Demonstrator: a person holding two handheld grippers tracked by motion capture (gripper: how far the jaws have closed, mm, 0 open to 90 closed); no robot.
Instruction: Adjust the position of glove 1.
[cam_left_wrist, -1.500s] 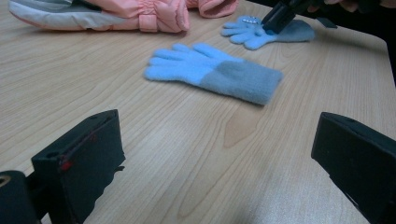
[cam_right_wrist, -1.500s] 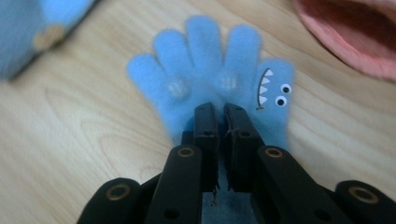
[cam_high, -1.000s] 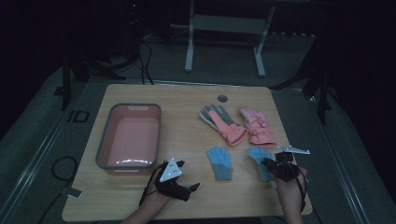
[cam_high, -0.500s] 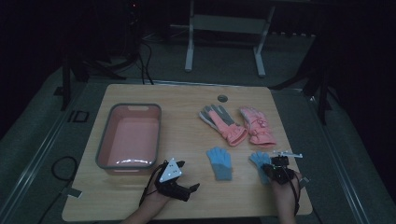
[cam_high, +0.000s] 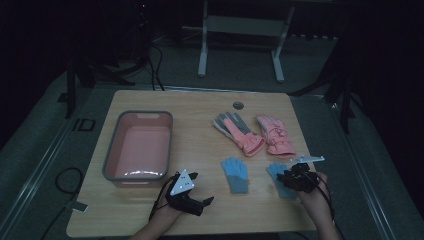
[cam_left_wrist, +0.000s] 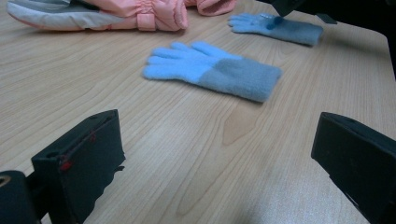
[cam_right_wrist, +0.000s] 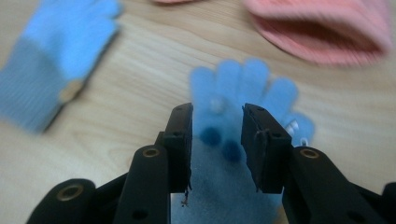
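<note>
Two light blue knit gloves with grey cuffs lie flat on the wooden table (cam_high: 200, 107). The left blue glove (cam_high: 235, 174) (cam_left_wrist: 215, 70) (cam_right_wrist: 51, 60) lies ahead of my left gripper (cam_high: 202, 188) (cam_left_wrist: 217, 163), whose jaws stand wide open with only bare wood between them. My right gripper (cam_high: 284, 180) (cam_right_wrist: 215, 140) is over the right blue glove (cam_high: 274, 171) (cam_right_wrist: 233, 93) (cam_left_wrist: 275, 27). Its jaws are a narrow gap apart, straddling the glove's palm, and the glove still lies flat.
A pink tub (cam_high: 137, 147) with a grey rim stands at the left of the table, just beyond my left gripper. Two pink winter gloves (cam_high: 240, 132) (cam_high: 274, 134) lie behind the blue pair. A small round grommet (cam_high: 238, 105) sits near the far edge.
My right gripper has shifted slightly left and lower over the right blue glove. The left gripper and all the gloves have stayed put.
</note>
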